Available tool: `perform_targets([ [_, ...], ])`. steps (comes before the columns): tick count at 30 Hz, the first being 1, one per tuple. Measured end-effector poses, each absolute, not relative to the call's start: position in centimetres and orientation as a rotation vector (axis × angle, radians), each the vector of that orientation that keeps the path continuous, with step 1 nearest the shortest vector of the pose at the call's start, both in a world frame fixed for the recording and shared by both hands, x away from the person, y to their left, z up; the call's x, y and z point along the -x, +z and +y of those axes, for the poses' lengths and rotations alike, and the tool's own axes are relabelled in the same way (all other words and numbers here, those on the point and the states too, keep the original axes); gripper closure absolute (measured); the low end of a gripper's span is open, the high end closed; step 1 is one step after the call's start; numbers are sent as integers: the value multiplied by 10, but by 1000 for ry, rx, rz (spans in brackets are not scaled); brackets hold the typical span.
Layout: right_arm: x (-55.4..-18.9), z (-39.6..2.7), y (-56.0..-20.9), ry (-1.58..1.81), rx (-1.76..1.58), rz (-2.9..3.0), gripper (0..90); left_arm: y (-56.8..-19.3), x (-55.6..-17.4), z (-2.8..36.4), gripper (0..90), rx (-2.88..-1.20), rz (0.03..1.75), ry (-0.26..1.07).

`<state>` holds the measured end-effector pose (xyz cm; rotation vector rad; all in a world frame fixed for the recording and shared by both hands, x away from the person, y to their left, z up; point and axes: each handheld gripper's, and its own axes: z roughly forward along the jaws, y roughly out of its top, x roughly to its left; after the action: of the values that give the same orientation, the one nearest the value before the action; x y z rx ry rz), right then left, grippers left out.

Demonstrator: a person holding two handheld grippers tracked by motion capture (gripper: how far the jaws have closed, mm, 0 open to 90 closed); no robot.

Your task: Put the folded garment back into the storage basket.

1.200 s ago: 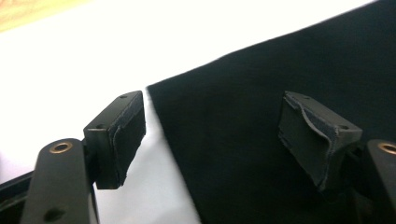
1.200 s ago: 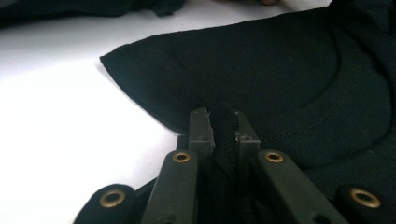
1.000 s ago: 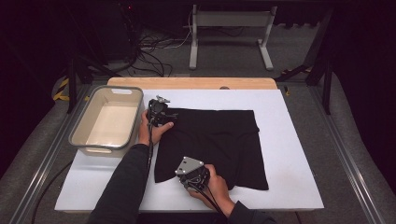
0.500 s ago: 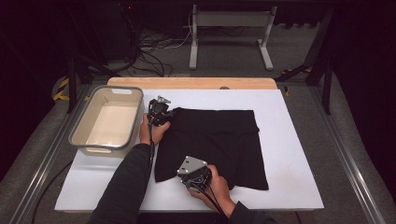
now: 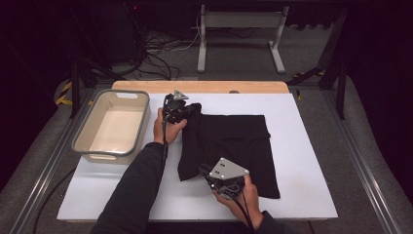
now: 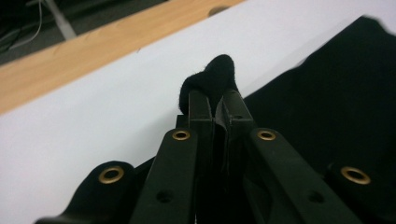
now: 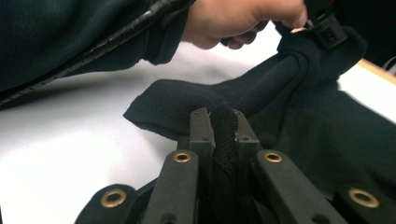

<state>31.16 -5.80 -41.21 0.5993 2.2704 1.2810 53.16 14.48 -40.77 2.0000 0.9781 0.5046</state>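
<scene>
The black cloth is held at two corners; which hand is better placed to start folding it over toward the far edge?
Probably right. The right tool clamps the black cloth at its near corner; the left tool already grips the far corner.

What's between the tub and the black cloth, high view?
High view: between the beige tub and the black cloth is a strip of white table, crossed by the person's left hand holding the left tool.

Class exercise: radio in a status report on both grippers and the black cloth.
Left gripper shut on black cloth, far corner. Right gripper shut on near edge. Bin sits aside, nothing blocking.
</scene>
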Motion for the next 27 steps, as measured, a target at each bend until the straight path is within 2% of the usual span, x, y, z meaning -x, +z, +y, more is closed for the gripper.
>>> perform_targets([
  [10,-297,-103,-400,1289,-665,2160,836,-384,-531,84,855,-2007,833,503],
  [23,-288,-160,-408,1216,-805,2098,836,-391,-534,10,848,-2019,745,436],
  [25,-286,-171,-412,1202,-840,2094,836,-390,-533,-2,784,-2000,728,428],
  [27,-285,-178,-416,1188,-863,2093,835,-388,-530,-6,615,-1993,729,435],
])
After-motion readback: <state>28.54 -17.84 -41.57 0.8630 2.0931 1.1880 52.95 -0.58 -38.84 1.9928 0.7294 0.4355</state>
